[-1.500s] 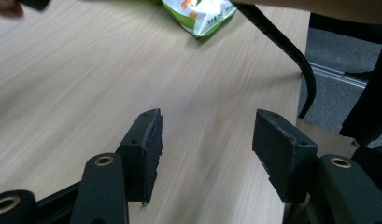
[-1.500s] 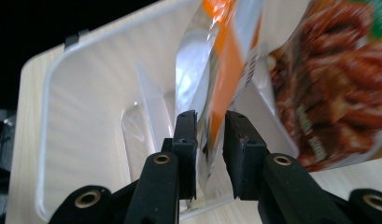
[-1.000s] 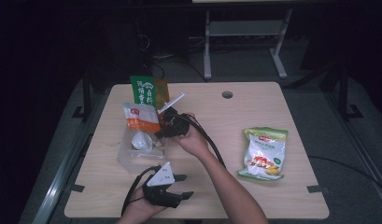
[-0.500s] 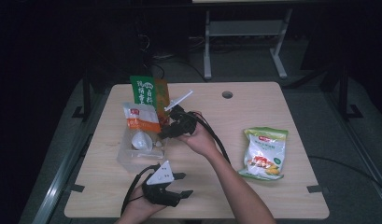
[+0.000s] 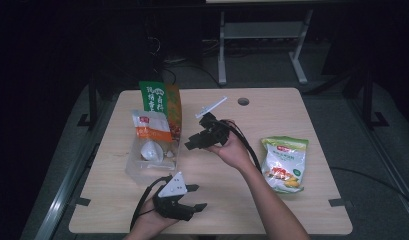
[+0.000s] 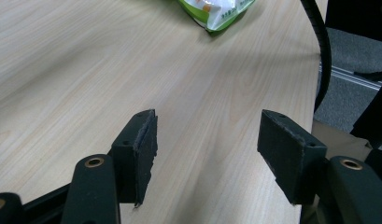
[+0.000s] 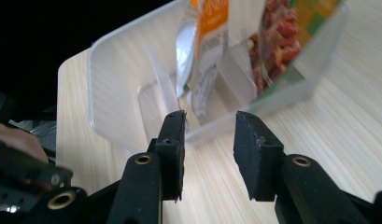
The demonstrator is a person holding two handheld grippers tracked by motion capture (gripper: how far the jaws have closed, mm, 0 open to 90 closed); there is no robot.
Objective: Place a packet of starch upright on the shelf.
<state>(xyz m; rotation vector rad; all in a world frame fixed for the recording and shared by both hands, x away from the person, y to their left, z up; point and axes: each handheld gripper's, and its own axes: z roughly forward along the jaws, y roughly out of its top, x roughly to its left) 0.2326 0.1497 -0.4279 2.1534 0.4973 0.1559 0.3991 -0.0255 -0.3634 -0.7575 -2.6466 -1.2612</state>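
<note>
Clear thin-walled plastic tub (image 5: 151,162) with snack packets standing in it, left-centre of the light wood bench (image 5: 292,210).

Right gripper (image 5: 201,137) sits just beside the tub's near wall; its fingers (image 7: 173,140) have just been opening, nothing between them. Left gripper (image 5: 184,205) rests near the bench's front edge, fingers (image 6: 141,144) apart and empty. The tub looks light, slick and flexy (will likely bow if pinched mid-wall), so grip the rim near a corner. Orange-white foil packet (image 5: 151,127) and green-brown pouch (image 5: 162,102) are soft, crinkly; take them by the top seam. Green-yellow snack bag (image 5: 284,162) lies well apart on the right.
</note>
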